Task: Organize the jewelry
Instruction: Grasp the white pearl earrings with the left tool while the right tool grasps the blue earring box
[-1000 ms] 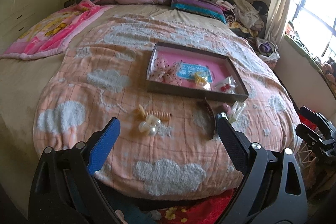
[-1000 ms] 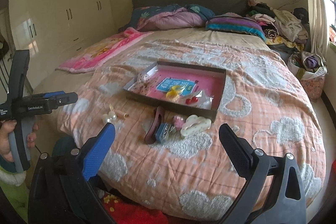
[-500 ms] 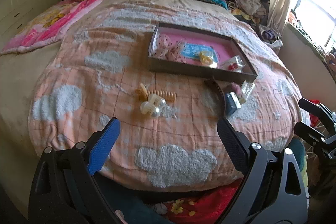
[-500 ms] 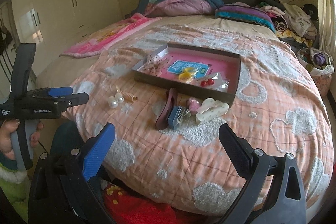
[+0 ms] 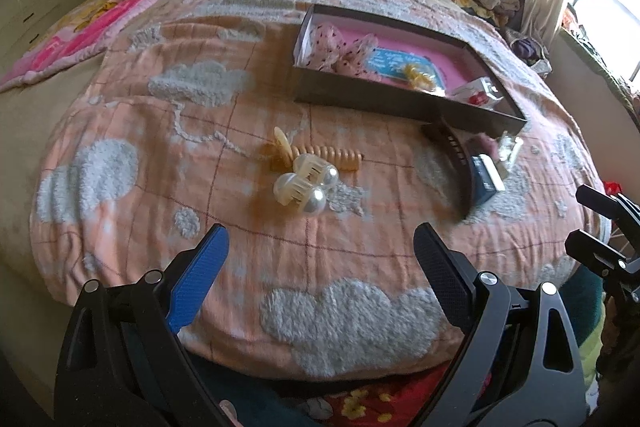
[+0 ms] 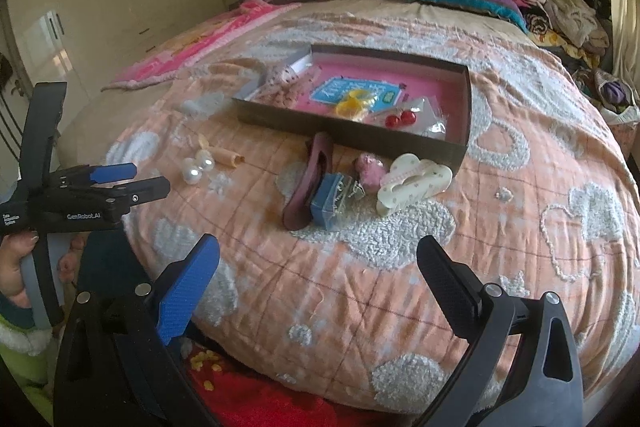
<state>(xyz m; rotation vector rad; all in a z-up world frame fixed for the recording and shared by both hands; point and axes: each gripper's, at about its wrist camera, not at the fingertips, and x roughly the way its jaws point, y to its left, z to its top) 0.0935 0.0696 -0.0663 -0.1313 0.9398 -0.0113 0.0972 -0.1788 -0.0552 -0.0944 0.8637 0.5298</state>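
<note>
1. On the bed, both views sit closer to the peach cloud blanket [image 5: 320,235] than a second ago; both tools have been brought in toward the loose pieces.
2. Left hand-held gripper [image 5: 320,251]: jaws spread wide, holding nothing, now lined up just short of the pearl hair clips [image 5: 306,183], which lie touching the tan spiral clip [image 5: 328,155].
3. Right hand-held gripper [image 6: 316,263]: jaws equally wide and empty, facing the second cluster, which comprises a maroon headband [image 6: 310,183], a blue box [image 6: 328,201], a pink ball [image 6: 370,169] and a cream claw clip [image 6: 414,181], all lying just outside the tray's near wall.
4. The dark tray [image 6: 348,133] with its pink floor already holds a blue card, a yellow ring, red earrings and a spotted fabric piece.
5. Judging from the approach, sorting is at its start: every loose item lies untouched, and the pearl clips look like the left side's likely first pick.
</note>
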